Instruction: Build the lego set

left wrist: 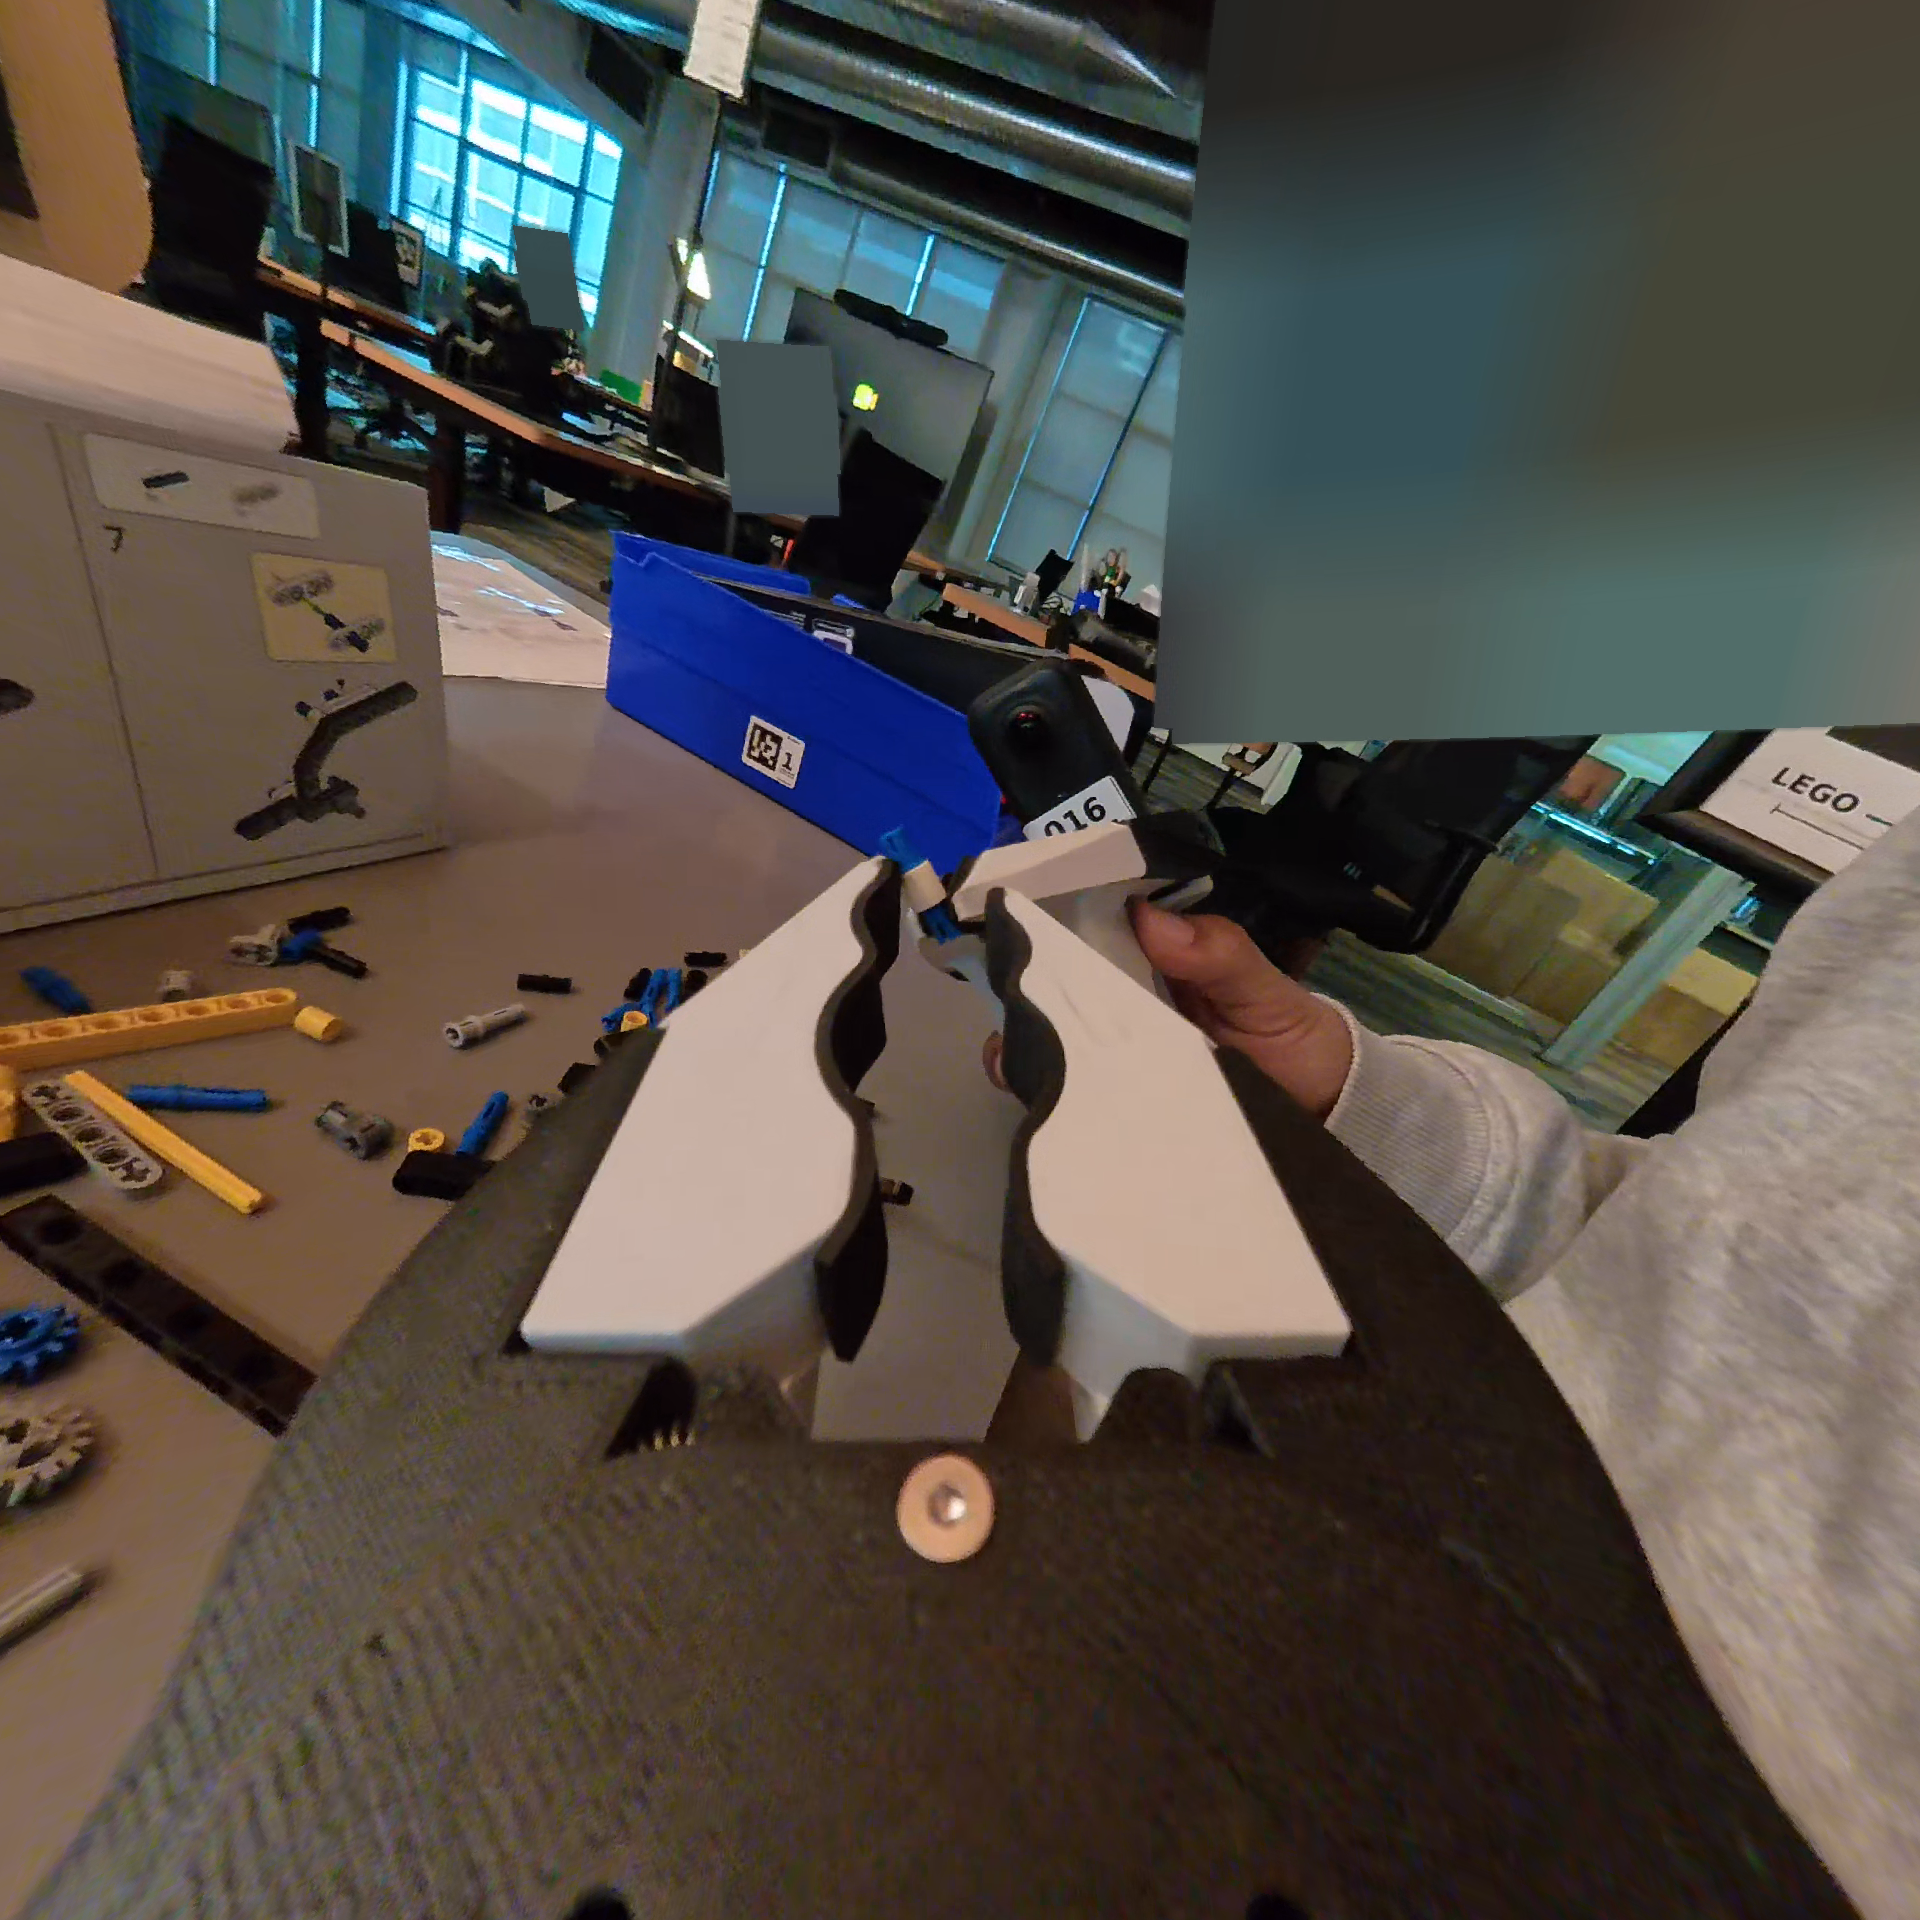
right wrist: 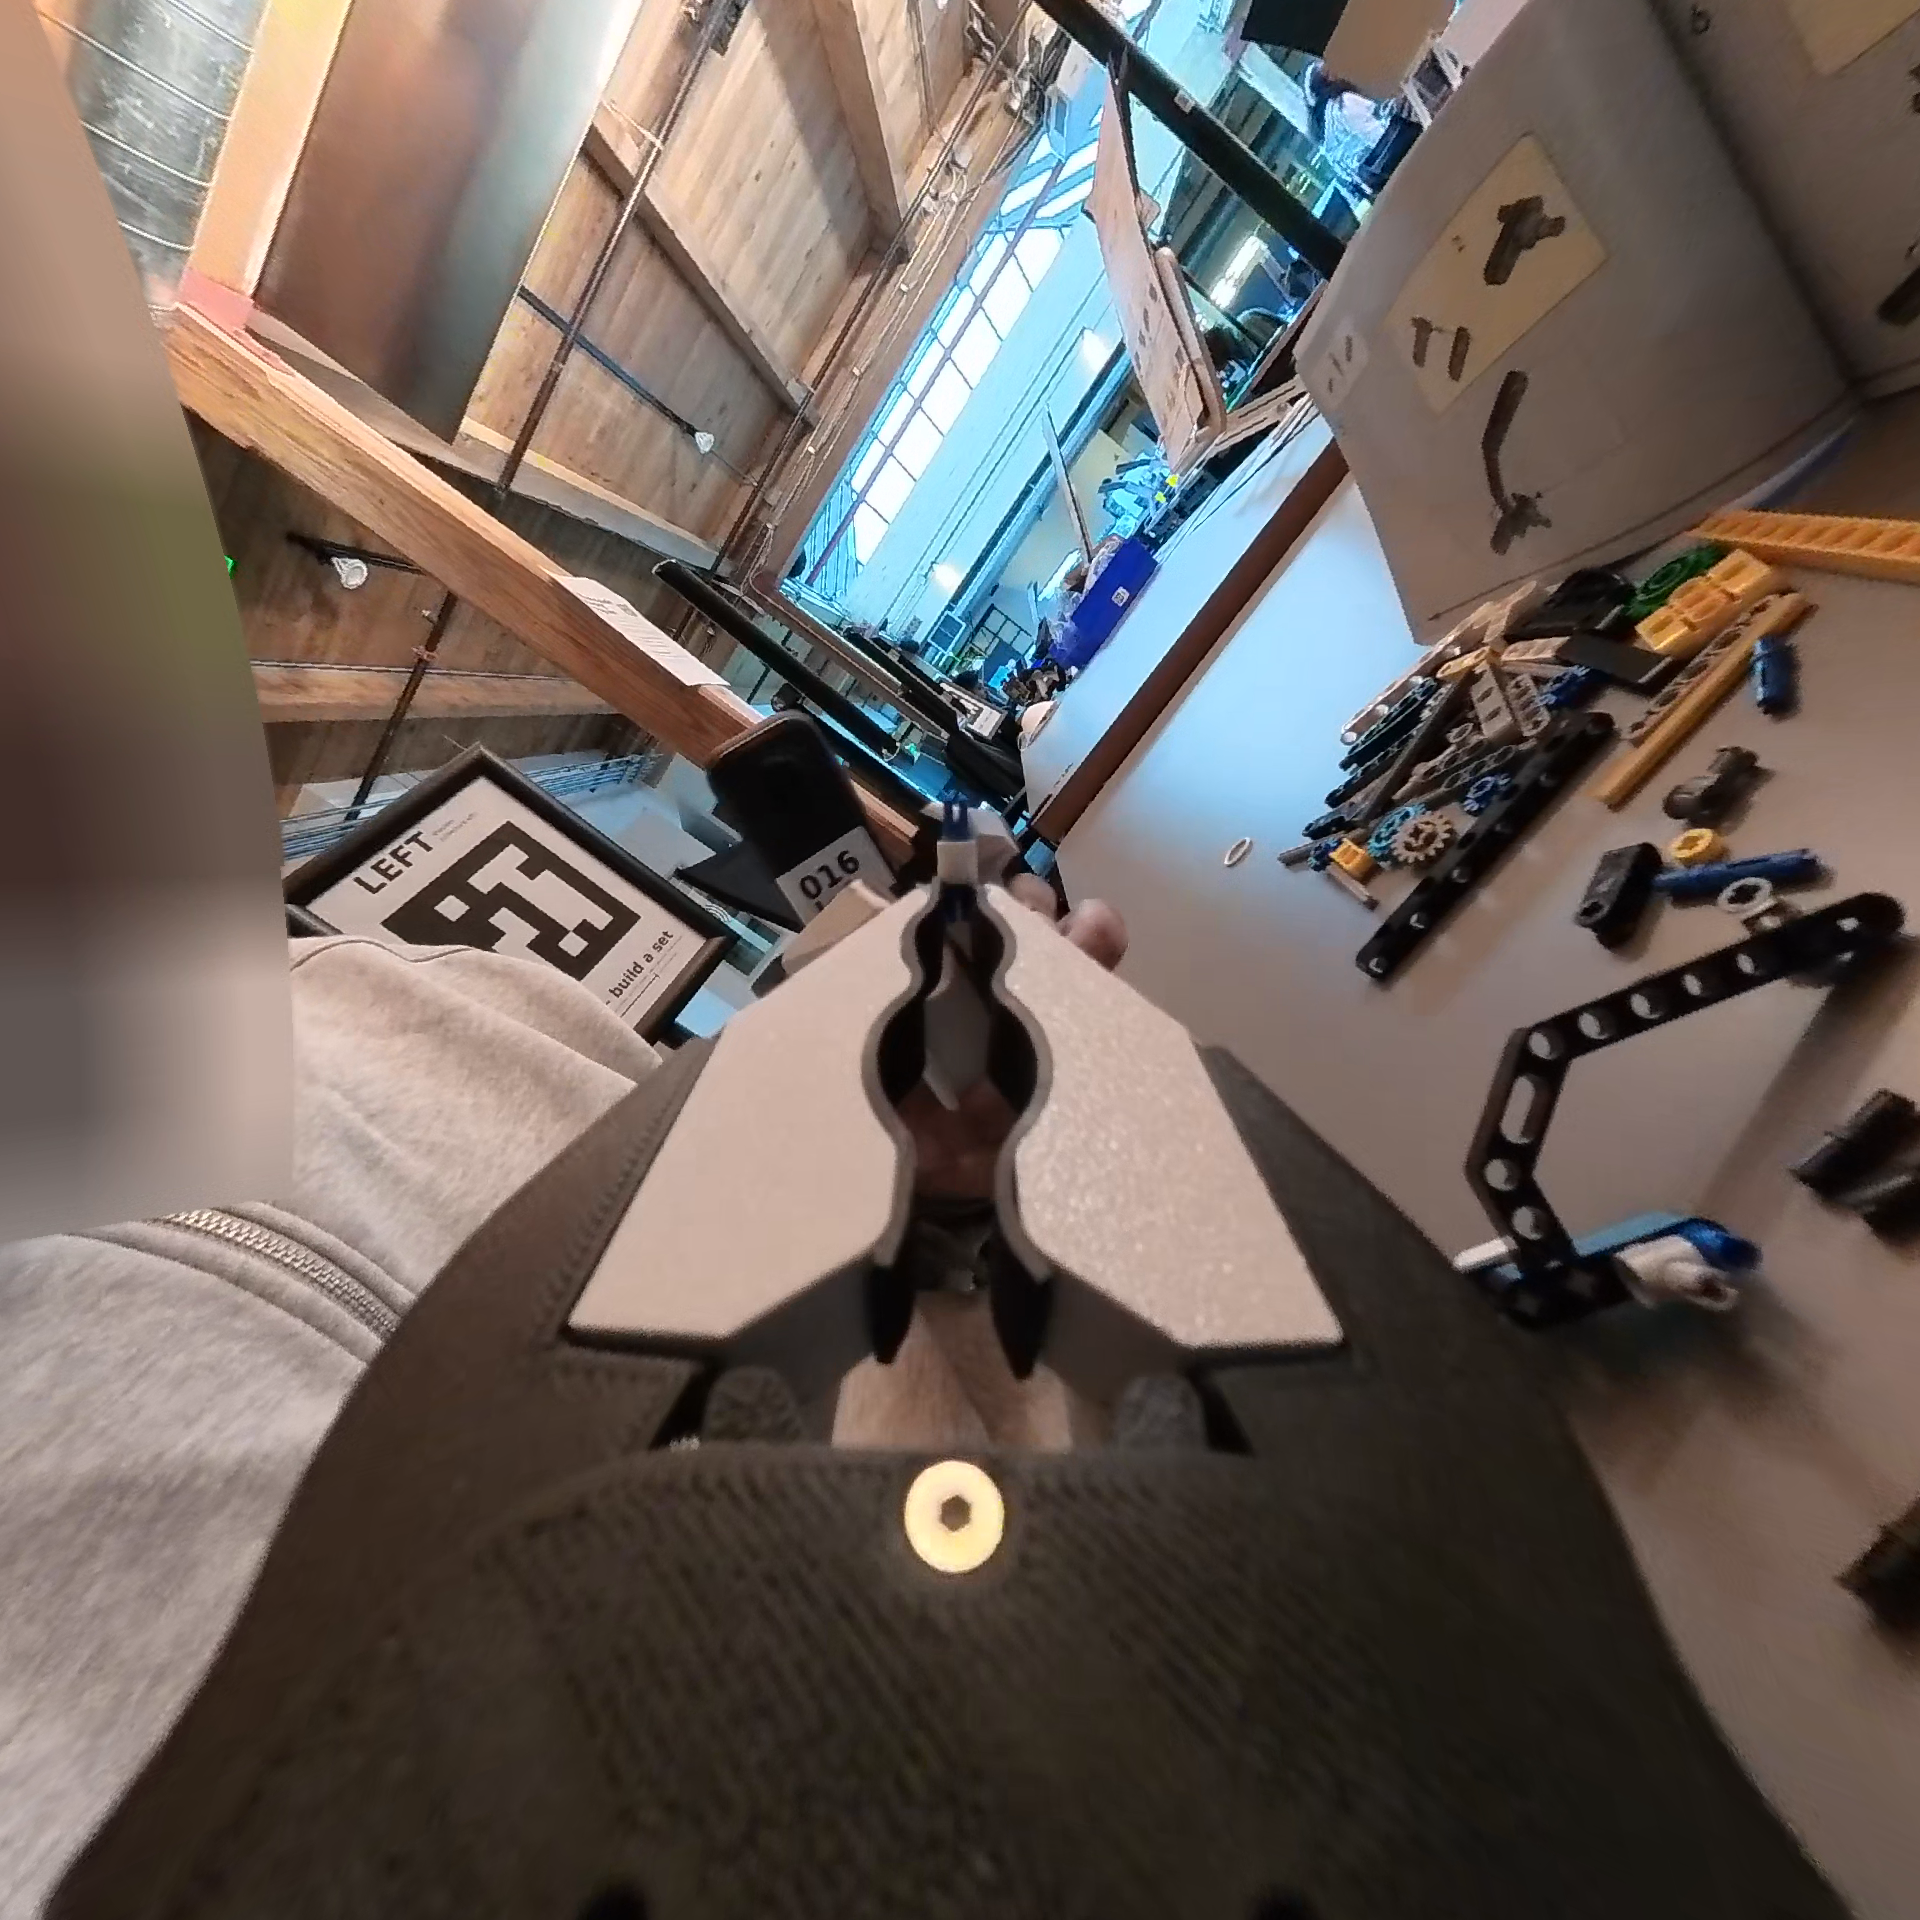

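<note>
My left gripper is held above the grey table, its jaws narrowed around a small white and blue Lego piece that spans the gap between its tips. My right gripper is shut on the same piece, which sticks out past its tips. In the left wrist view the right gripper's white fingers come in from the right and meet the piece. The two grippers face each other tip to tip. A hand in a grey sleeve holds the right gripper.
Loose Lego parts lie on the table: a yellow beam, blue pins, gears, and a black bent beam assembly. An open instruction booklet stands at the back left. A blue bin stands behind the grippers. Left and right tips are no more than a few centimetres apart.
</note>
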`<state>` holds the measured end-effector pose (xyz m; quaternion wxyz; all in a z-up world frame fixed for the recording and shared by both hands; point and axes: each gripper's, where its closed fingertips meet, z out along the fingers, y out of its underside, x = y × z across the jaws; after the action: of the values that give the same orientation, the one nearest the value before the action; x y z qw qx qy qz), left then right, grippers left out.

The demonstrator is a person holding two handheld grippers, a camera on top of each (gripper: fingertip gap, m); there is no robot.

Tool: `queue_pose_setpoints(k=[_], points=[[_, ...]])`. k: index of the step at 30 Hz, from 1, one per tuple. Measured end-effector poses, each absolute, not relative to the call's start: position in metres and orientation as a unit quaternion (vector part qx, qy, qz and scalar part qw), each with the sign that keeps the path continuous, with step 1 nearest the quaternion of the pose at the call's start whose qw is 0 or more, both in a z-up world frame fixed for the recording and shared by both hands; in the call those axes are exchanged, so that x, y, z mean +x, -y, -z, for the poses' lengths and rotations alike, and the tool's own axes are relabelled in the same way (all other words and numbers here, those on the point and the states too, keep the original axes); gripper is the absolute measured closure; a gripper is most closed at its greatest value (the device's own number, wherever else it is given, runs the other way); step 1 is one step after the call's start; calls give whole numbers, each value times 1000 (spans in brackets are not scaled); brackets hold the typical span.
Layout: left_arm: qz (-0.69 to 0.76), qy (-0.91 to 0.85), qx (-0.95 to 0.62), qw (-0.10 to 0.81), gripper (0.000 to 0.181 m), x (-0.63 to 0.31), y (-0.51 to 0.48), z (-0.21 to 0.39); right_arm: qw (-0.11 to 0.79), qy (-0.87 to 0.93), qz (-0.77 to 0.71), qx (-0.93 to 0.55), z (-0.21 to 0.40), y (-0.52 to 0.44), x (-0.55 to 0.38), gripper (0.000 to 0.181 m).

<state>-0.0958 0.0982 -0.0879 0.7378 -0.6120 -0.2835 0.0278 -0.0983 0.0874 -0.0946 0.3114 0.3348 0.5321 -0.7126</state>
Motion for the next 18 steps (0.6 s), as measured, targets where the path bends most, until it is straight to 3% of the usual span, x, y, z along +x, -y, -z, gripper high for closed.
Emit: queue_pose_setpoints(k=[6,11,12,18], points=[[-18,254,-631,733,155,-87,-107,90,332,-540,700,328,96,-81,-90,181],[-18,261,-641,722,161,-90,-107,95,322,-548,691,344,104,-83,-95,181],[-11,263,-636,725,172,-90,-106,94,322,-550,688,348,106,-82,-95,181],[17,272,-628,729,172,-90,-105,94,329,-550,685,347,107,-82,-94,181]])
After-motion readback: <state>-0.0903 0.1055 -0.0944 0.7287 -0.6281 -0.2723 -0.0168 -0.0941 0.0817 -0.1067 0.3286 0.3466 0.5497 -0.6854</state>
